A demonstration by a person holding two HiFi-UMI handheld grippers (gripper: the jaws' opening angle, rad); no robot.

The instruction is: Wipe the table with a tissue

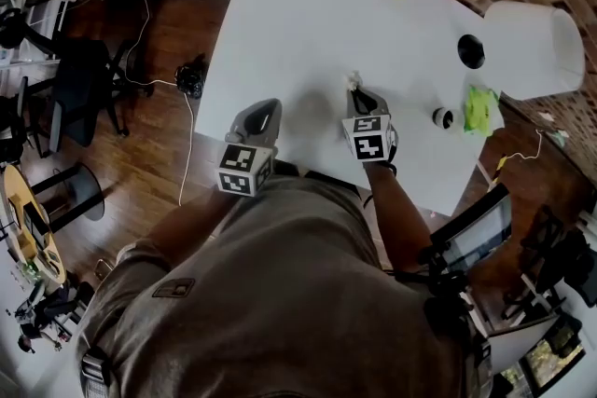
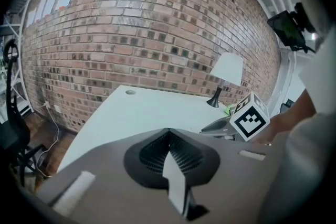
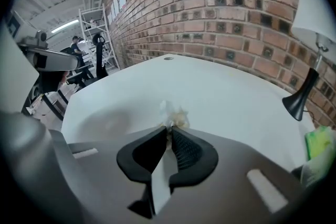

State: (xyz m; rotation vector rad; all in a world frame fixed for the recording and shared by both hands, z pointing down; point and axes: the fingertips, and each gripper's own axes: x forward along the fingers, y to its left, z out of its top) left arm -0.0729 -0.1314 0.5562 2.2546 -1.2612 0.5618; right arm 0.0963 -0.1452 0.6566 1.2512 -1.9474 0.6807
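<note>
A crumpled white tissue (image 3: 171, 113) sticks out past the tips of my right gripper (image 3: 169, 127), which is shut on it. In the head view that gripper (image 1: 354, 89) hangs over the middle of the white table (image 1: 308, 23), with the tissue (image 1: 354, 80) at its tip. My left gripper (image 1: 271, 107) sits near the table's front edge, to the left of the right one. Its jaws (image 2: 168, 132) meet with nothing between them, and it points across the bare tabletop (image 2: 142, 110).
A white lamp shade (image 1: 532, 47) on a black base (image 1: 471, 50) stands at the table's right end, with a green-yellow cloth (image 1: 481, 109) and a small black-and-white object (image 1: 442, 117) beside it. A brick wall (image 2: 147, 34) runs behind the table. A chair (image 1: 84, 93) and cables lie on the floor at the left.
</note>
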